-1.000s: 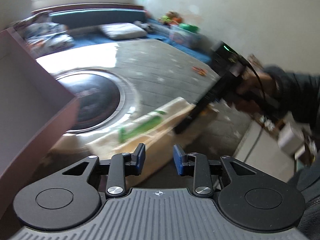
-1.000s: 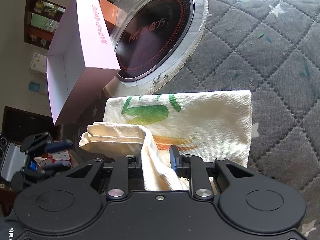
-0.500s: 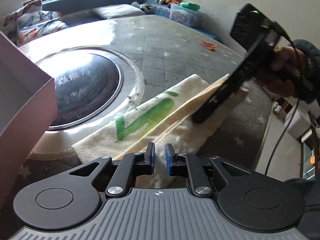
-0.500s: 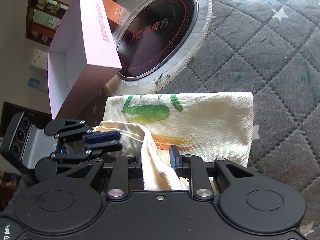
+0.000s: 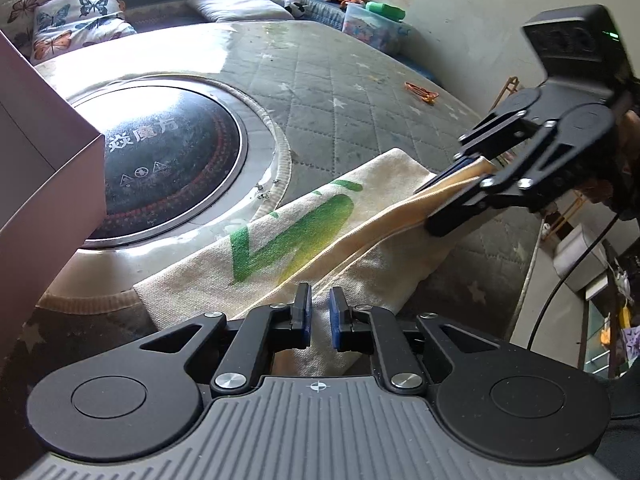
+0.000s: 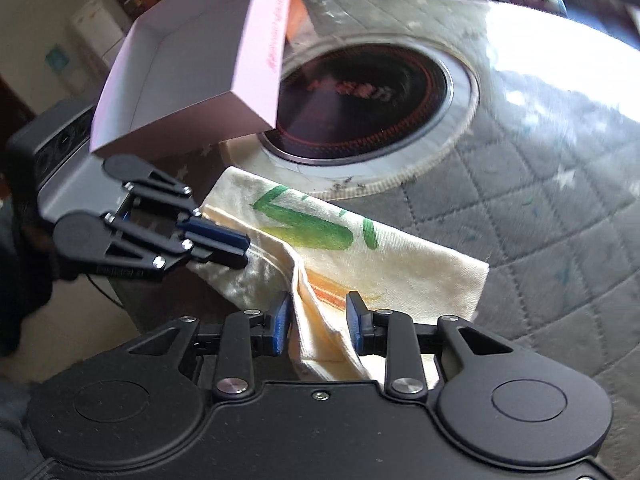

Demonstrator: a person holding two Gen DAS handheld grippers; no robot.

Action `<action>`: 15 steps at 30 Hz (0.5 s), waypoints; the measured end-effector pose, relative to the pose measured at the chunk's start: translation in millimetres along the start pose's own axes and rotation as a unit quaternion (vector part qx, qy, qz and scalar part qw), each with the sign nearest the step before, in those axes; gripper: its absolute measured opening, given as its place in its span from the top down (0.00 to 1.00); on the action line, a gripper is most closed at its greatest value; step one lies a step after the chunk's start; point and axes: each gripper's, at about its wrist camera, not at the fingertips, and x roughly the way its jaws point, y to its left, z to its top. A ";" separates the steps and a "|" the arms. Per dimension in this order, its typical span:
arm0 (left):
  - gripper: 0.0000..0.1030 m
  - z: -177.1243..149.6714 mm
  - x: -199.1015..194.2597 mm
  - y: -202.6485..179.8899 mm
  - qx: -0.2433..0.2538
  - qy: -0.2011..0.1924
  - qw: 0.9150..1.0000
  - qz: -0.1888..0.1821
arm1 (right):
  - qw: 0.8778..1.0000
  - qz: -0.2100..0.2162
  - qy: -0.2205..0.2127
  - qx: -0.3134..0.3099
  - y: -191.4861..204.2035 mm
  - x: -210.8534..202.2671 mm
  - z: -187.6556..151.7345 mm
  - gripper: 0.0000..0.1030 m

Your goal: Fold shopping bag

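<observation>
At the far left a pink box (image 5: 44, 160) stands with its open side showing in the right wrist view, and one corner reaches over the black round cooker plate (image 5: 160, 160) set in a pale ring on the grey quilted mat (image 5: 340, 92). Just right of the plate's ring lies the shopping bag (image 5: 304, 236), a cream cloth bag with a green print, flat on the mat and folded into a long strip, its near end hanging over the mat's edge. The left gripper (image 5: 319, 312) is at the bag's near left corner, its blue pads (image 5: 306, 312) drawn close together on the cloth edge with only a thin gap between them, so it pinches the bag. From there a raised fold of cloth runs right and up to the right gripper (image 6: 318, 322), which holds that bunched fold lifted off the flat part; in its own view the cloth fills the space between its fingers. Farther right on the mat, well apart from the bag, lies a small orange clip (image 5: 422, 92).
</observation>
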 end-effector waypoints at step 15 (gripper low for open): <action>0.90 2.2 0.7 2.3 -0.006 0.005 1.000 -0.006 | 0.983 -0.065 -0.035 -0.170 25.1 -26.3 -40.0 0.54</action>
